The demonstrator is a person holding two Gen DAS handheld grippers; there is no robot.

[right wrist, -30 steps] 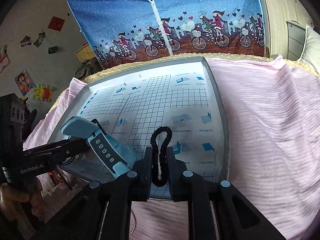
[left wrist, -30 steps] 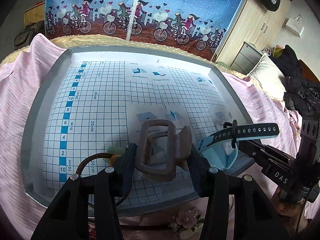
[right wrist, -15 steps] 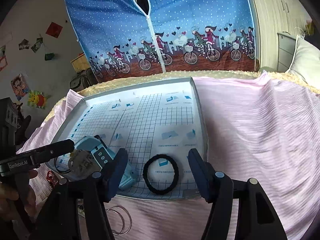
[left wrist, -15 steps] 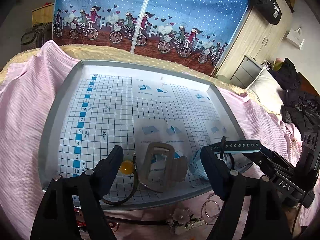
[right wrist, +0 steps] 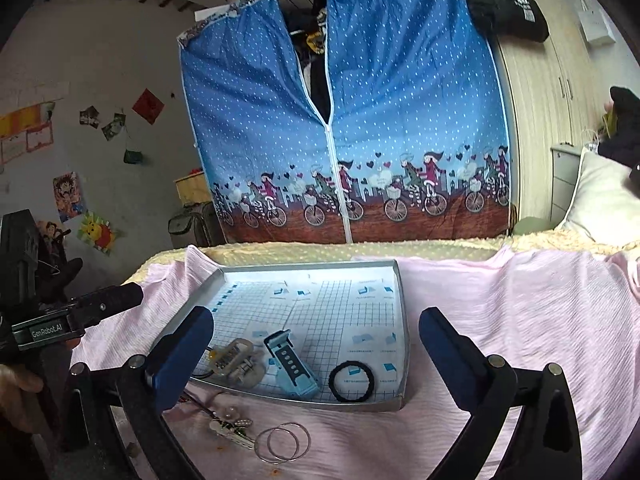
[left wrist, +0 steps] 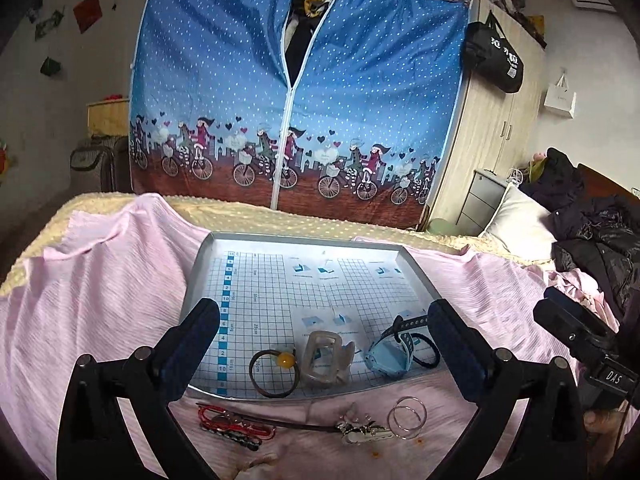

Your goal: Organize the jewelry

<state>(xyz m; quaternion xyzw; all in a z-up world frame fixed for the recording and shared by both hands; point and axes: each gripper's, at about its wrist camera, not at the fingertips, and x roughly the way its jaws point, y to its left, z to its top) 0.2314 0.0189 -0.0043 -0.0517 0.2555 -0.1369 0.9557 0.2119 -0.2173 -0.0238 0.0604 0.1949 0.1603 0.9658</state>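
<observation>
Left gripper (left wrist: 324,344) spread wide, grasping nothing, held above near edge of tray (left wrist: 200,272); right gripper (right wrist: 316,344) likewise spread and empty, over tray's near right part

On pink sheet (left wrist: 100,280) just before tray, nearest first: red clip (left wrist: 232,426), pearl brooch (left wrist: 362,428), two thin hoops (left wrist: 408,418) overlapping each other

Inside tray, along near edge, left to right: brown hair tie (left wrist: 274,374) with amber bead (left wrist: 287,358), pale claw clip (left wrist: 324,362) touching tie, blue watch (left wrist: 390,354) with perforated strap raised, black hair tie (right wrist: 352,382) flat beside watch, close to right wall

Grid sheet (left wrist: 280,296) lining tray floor, far half bare

Beyond bed: blue fabric wardrobe (left wrist: 296,112) with bicycle print, zip partly undone; wooden cabinet (left wrist: 496,132) at right, black bag (left wrist: 498,58) hung on it
</observation>
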